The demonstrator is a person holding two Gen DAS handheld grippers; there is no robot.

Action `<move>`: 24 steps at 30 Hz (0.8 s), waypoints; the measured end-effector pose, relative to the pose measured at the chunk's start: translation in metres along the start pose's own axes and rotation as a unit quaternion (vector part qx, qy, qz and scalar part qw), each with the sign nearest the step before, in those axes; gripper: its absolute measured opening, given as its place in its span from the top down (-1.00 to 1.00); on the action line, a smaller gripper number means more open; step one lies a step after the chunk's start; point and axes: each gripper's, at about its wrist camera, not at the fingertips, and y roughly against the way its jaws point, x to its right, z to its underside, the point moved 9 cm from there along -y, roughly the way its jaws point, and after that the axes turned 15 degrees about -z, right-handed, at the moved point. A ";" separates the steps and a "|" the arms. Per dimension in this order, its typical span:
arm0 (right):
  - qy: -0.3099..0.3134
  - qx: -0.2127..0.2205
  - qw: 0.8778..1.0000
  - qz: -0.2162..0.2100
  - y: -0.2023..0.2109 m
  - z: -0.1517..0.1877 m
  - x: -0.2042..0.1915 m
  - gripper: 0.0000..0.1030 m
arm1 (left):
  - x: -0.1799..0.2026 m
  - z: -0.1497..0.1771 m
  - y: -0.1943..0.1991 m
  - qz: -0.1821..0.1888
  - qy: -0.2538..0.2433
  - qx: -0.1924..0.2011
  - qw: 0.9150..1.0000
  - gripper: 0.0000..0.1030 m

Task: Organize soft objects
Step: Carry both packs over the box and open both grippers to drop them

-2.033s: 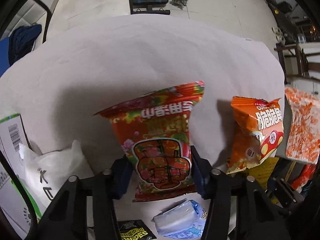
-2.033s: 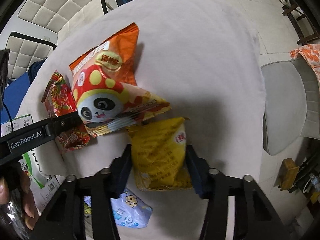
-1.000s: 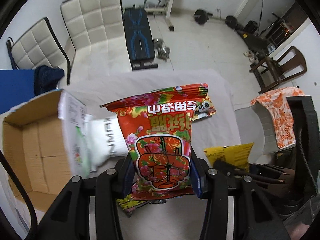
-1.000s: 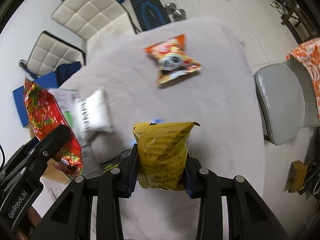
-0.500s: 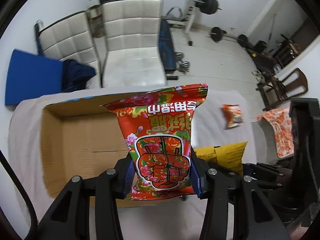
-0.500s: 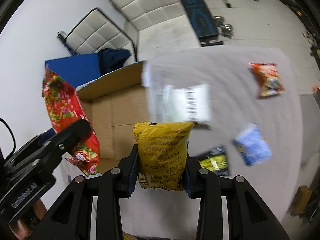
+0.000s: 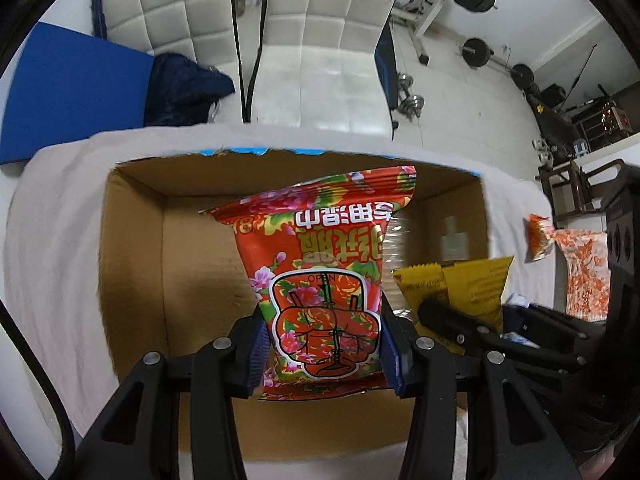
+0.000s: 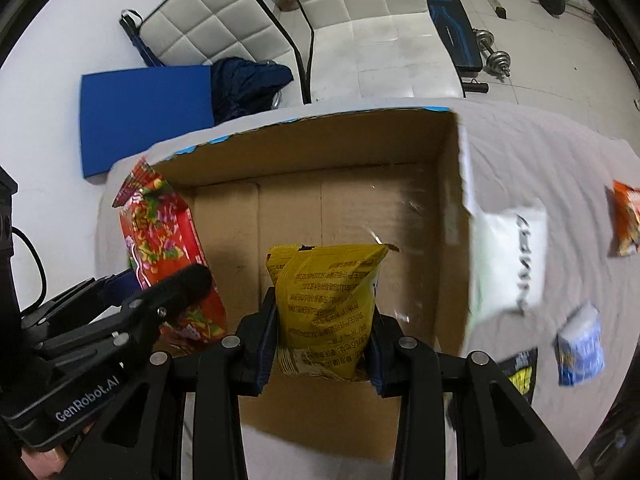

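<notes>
Both light, crinkly, slippery packets hang over the cardboard box (image 8: 448, 184), each pinched low across its soft body: the left tool (image 7: 324, 354) nips the red packet (image 7: 320, 264), the right tool (image 8: 322, 354) the yellow packet (image 8: 326, 304).

floor: pale tiles (image 7: 460, 92) | white quilted chairs (image 7: 320, 40) | weight bench (image 8: 452, 20) — dumbbells (image 8: 494, 54)

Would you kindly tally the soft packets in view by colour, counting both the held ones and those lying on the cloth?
Red floral packet, in the left gripper: 1
Yellow packet, in the right gripper: 1
Orange packet: 1
White packet: 1
Light blue packet: 1
Black-and-yellow packet: 1
Total: 6
</notes>
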 end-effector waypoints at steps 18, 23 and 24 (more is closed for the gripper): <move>-0.011 -0.043 0.999 0.016 -0.072 -0.028 0.039 0.16 | -0.006 -0.009 -0.089 0.076 -0.014 -0.092 0.993 0.08; -0.021 -0.034 0.999 0.025 -0.062 -0.029 0.041 -0.17 | -0.016 -0.015 -0.080 0.041 -0.008 -0.071 0.997 -0.31; -0.024 -0.033 0.999 0.031 -0.059 -0.028 0.042 -0.21 | -0.020 -0.017 -0.079 0.032 -0.005 -0.066 0.997 -0.37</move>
